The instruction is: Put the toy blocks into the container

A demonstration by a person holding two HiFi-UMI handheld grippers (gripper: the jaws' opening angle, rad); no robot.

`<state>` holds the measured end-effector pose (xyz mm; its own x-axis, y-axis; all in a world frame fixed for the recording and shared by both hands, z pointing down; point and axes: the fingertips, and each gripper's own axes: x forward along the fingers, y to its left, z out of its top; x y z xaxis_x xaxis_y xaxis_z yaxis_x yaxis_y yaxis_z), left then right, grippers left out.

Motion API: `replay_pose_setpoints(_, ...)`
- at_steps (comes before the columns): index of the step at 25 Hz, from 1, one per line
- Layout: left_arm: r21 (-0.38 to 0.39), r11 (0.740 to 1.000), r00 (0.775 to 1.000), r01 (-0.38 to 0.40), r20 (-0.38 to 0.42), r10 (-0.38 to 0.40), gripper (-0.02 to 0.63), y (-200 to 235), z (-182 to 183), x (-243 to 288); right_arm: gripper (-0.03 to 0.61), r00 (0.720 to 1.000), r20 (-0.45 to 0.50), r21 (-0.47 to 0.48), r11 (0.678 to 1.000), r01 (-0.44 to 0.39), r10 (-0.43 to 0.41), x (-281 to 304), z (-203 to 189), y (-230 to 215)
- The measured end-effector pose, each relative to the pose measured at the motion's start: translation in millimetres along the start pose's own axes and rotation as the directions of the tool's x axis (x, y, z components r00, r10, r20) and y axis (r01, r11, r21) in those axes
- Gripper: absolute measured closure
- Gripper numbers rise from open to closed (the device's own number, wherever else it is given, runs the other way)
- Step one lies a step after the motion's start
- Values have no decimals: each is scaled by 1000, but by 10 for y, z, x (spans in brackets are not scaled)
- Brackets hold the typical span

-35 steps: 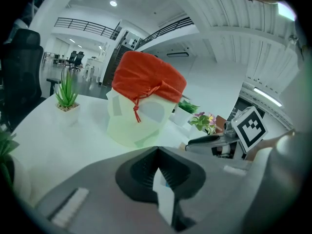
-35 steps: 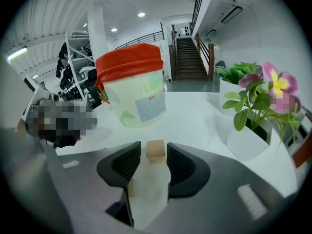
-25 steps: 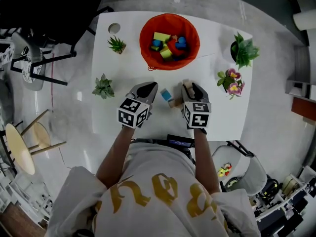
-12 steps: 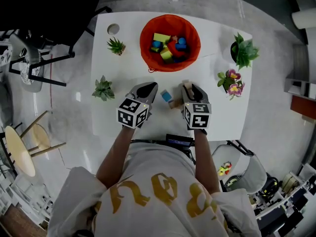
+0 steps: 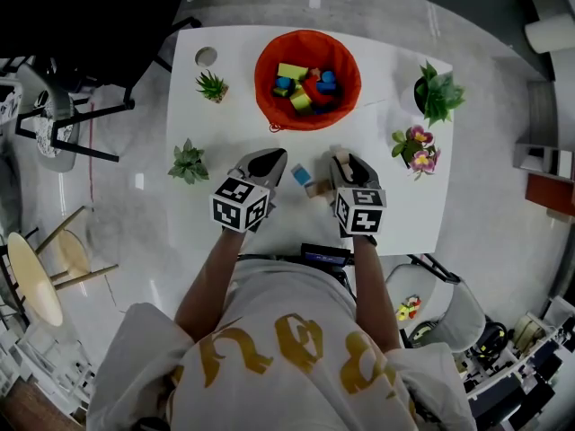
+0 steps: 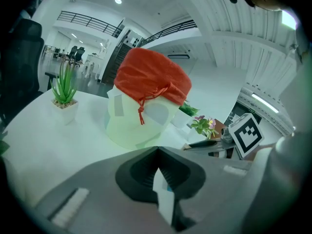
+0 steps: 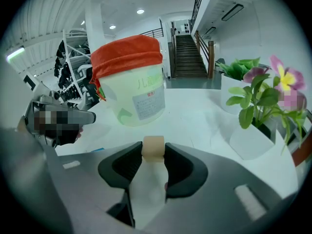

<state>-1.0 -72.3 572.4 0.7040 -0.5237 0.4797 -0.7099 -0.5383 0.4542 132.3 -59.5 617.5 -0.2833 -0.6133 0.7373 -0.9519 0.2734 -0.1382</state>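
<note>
Right gripper (image 7: 153, 153) clamps a tan block (image 7: 153, 144) at the table (image 5: 229, 110); left gripper (image 6: 157, 151), jaws pressed together and empty, faces the red-lined container (image 6: 139, 126).

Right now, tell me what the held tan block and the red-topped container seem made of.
Block: pale tan, matte, likely unpainted wood. Container: pale glossy tub with printed label, probably plastic. Its cover: red, wrinkled, drawstring-tied, looks like cloth.

A white table (image 5: 235, 115) is carrying a red-lined bucket (image 5: 264, 83) at 12 o'clock, a small succulent (image 5: 212, 85) at 10, a second succulent (image 5: 188, 162) at 9, a leafy potted plant (image 5: 438, 97) at 2 and a flowering plant (image 5: 415, 149) at 3, while a blue block (image 5: 302, 175) is lying near 6.
</note>
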Motion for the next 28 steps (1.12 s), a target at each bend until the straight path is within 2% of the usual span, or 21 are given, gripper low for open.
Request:
replay_pose_setpoints(13,1,1000,996,16,87,-16,612,-194,300,-186,407,993,117,66,998,-16,9,-320,340,14)
replay_pose_setpoints(28,33,999,978,10,206,-17,612,-349,755,-538,407,964,263,127,990,-60,24,-699,762,138)
